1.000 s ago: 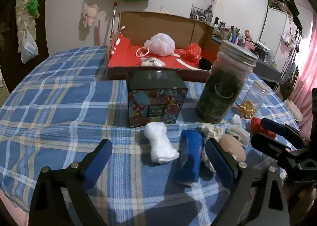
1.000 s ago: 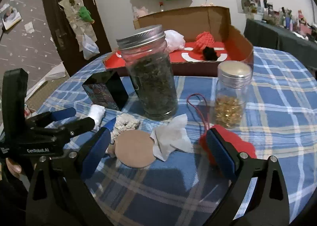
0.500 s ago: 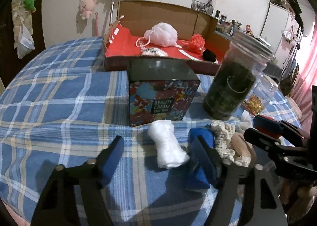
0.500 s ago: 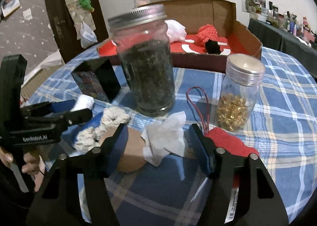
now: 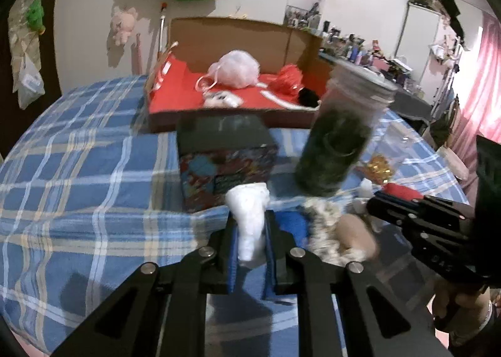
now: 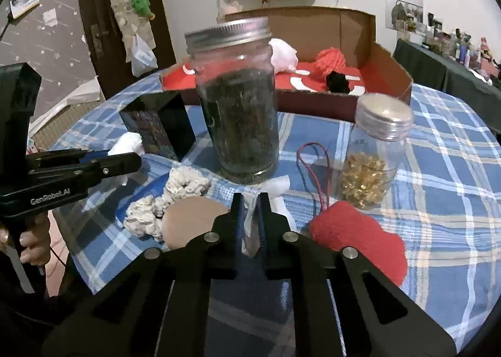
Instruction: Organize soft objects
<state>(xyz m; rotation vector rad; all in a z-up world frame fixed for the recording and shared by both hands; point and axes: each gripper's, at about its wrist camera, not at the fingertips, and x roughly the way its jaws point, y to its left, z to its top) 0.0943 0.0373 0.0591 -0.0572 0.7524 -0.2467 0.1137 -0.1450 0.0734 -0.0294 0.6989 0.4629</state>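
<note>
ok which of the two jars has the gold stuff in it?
The smaller jar, right of the tall jar in the right wrist view; the tall one holds dark contents.

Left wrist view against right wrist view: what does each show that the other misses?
Only the left wrist view shows the left tongs shut on the white roll, with the blue cloth beside them. Only the right wrist view shows the right tongs shut on the white tissue, plus the small jar's silver lid. Both show the tall dark jar, cardboard box, crochet piece and tan pad.
</note>
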